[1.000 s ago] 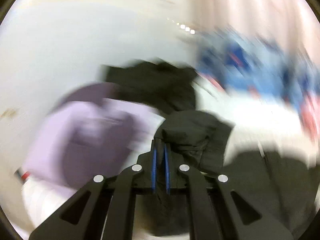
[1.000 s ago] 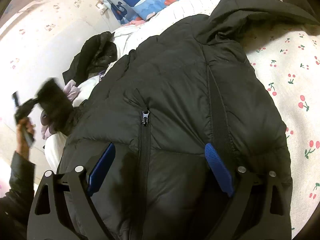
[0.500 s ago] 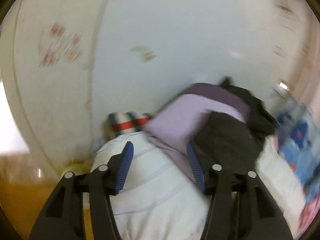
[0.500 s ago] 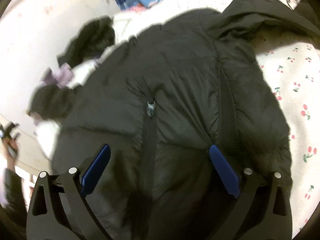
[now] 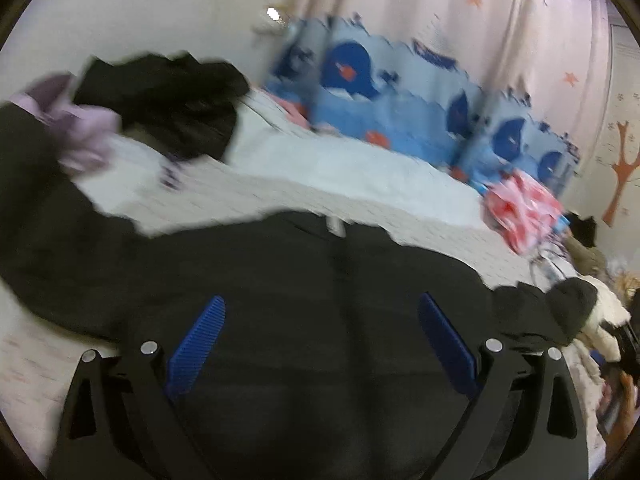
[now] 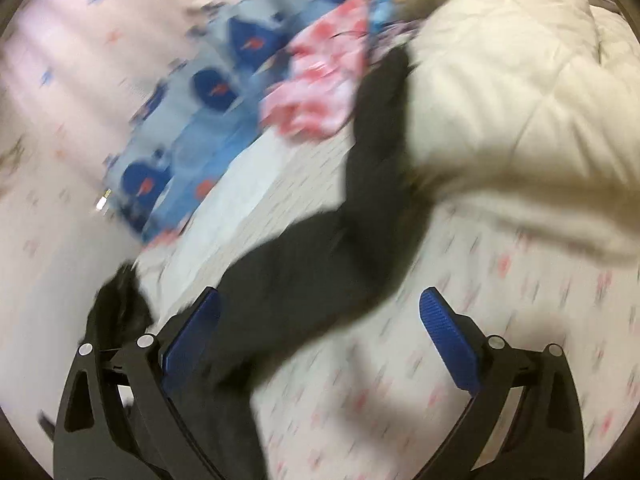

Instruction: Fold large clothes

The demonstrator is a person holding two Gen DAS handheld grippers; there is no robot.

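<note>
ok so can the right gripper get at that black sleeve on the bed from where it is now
Probably yes. The right gripper is open, and the black sleeve lies flat on the cherry-print sheet, running between its fingers with nothing on top. The cream quilted coat sits off to the side.

One black jacket [image 5: 304, 280], two hand-held grippers [image 5: 320, 320].
</note>
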